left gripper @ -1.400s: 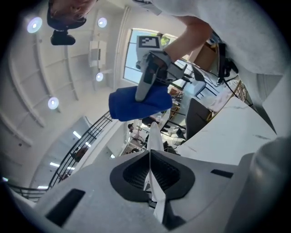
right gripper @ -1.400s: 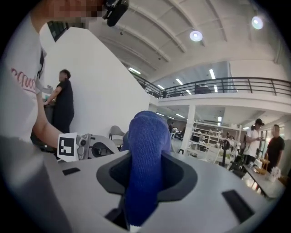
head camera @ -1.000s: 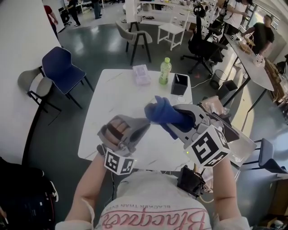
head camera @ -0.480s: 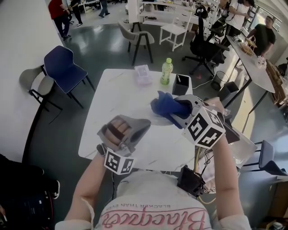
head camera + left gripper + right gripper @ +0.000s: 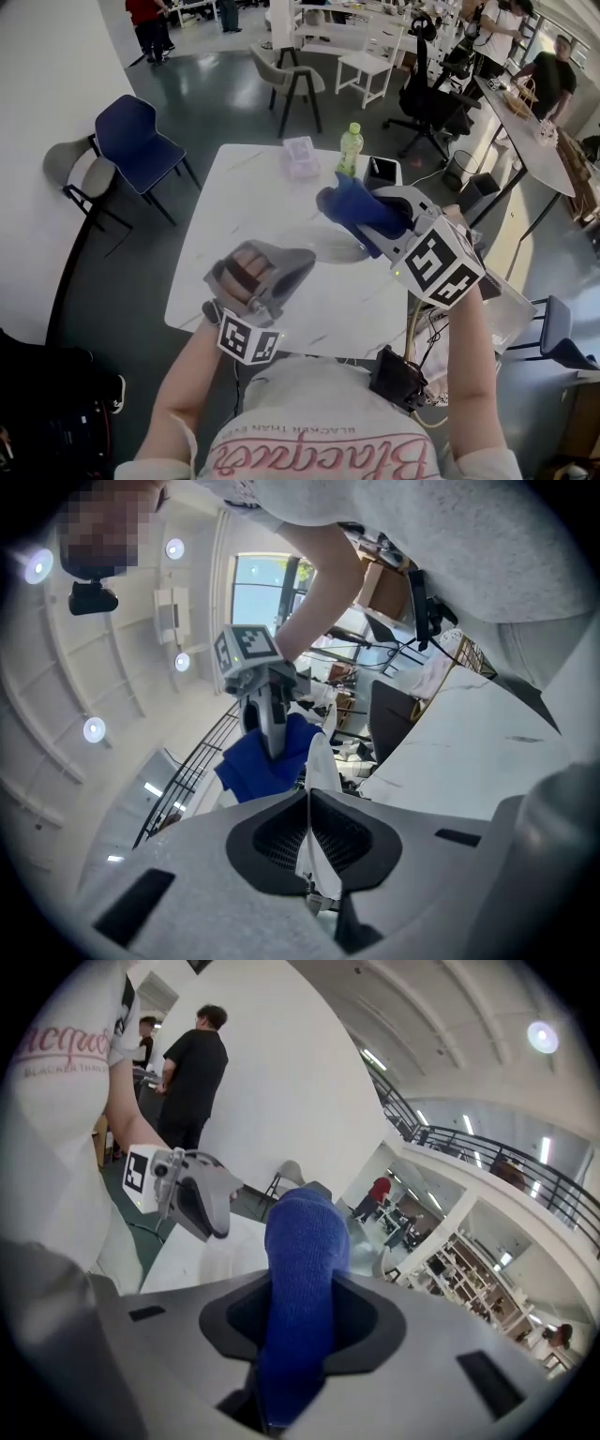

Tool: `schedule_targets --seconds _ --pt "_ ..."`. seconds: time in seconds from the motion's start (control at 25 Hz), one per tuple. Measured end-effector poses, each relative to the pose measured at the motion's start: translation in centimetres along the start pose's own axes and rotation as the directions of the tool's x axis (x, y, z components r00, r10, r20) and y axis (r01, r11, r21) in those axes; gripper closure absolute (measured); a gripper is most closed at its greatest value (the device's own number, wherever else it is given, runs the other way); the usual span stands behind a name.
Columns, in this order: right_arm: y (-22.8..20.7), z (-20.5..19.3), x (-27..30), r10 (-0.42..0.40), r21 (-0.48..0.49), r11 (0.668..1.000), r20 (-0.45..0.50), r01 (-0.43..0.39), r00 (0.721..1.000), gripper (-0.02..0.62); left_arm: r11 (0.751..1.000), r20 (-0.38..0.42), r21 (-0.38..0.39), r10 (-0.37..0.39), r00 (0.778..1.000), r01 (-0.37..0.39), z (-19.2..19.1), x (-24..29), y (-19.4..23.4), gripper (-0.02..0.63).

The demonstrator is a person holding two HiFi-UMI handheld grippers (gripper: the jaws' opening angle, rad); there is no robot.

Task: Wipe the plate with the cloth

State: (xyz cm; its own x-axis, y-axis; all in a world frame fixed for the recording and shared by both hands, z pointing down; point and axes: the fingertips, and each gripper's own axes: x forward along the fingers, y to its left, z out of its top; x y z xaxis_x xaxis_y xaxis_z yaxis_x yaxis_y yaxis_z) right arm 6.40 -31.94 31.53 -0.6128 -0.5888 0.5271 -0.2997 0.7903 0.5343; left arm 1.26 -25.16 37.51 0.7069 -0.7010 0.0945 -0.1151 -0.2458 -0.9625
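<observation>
A white plate (image 5: pixel 323 246) is held over the white table (image 5: pixel 234 197), and my left gripper (image 5: pixel 298 259) is shut on its near rim. In the left gripper view the plate (image 5: pixel 320 761) shows edge-on, pinched between the jaws of the left gripper (image 5: pixel 309 803). My right gripper (image 5: pixel 377 221) is shut on a blue cloth (image 5: pixel 350 210), whose bunched end sits at the plate's far right edge. In the right gripper view the cloth (image 5: pixel 300 1269) fills the gap between the jaws of the right gripper (image 5: pixel 298 1321), with the left gripper (image 5: pixel 199 1200) beyond it.
At the table's far edge stand a green bottle (image 5: pixel 350 148), a black box (image 5: pixel 380 174) and a clear container (image 5: pixel 301 156). A blue chair (image 5: pixel 136 141) and a grey chair (image 5: pixel 80 178) are to the left. People stand at desks in the background.
My right gripper has carried the blue cloth toward the far side of the table, along the plate. The left gripper and the plate have stayed where they were.
</observation>
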Motion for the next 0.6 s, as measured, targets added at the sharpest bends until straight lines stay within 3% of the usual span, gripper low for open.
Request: schedule_targets --seconds 0.16,0.36,0.6 --pt "2.0 3.1 -1.5 0.102 -0.023 0.995 0.067 -0.1 0.993 0.474 1.0 0.014 0.01 -0.001 1.0 0.0 0.1 -0.4 -0.2 0.595" --pt "4.6 3.1 -0.9 0.246 -0.084 0.966 0.009 -0.244 0.969 0.474 1.0 0.038 0.02 0.002 0.999 -0.003 0.9 0.0 0.4 0.595" --pt "5.5 3.5 1.7 0.28 -0.124 0.951 -0.056 -0.285 0.958 0.474 1.0 0.039 0.028 0.003 0.999 -0.004 1.0 -0.1 0.3 0.595"
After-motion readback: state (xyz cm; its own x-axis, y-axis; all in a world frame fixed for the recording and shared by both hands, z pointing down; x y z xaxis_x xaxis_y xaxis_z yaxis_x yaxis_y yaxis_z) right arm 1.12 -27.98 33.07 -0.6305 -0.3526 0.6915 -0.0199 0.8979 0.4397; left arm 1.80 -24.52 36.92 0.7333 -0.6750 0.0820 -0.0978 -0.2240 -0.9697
